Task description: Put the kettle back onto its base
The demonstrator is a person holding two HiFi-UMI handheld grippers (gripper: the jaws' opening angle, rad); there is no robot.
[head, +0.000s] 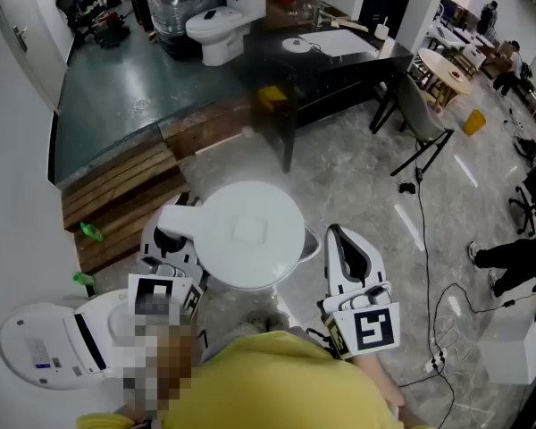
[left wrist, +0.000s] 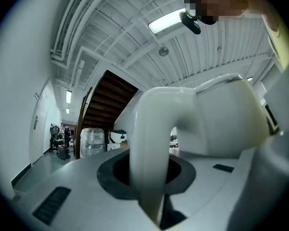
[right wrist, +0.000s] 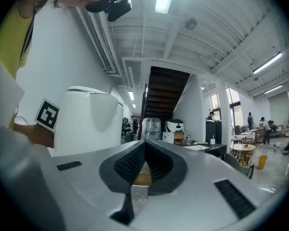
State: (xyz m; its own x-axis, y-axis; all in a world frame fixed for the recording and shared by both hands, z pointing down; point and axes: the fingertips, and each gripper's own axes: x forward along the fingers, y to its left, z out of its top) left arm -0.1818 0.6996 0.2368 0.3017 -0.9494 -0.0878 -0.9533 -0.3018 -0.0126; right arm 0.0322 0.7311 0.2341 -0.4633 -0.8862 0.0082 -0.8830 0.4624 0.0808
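Seen from above in the head view, a white kettle (head: 250, 231) hangs in the air in front of me. My left gripper (head: 170, 244) is shut on its handle at the kettle's left side. In the left gripper view the white handle (left wrist: 151, 143) runs down between the jaws, with the kettle body (left wrist: 221, 119) behind it. My right gripper (head: 338, 239) floats just right of the kettle, shut and empty; its own view (right wrist: 143, 146) has the kettle (right wrist: 86, 124) at its left. A flat white round thing (head: 45, 347) at lower left looks like the base.
Below lies a grey stone floor with wooden pallets (head: 125, 186) at left and cables (head: 424, 231) at right. Further off stand a dark table (head: 339, 52), a chair (head: 420, 114) and a white toilet (head: 216, 29). A person's leg (head: 514, 256) shows at the right edge.
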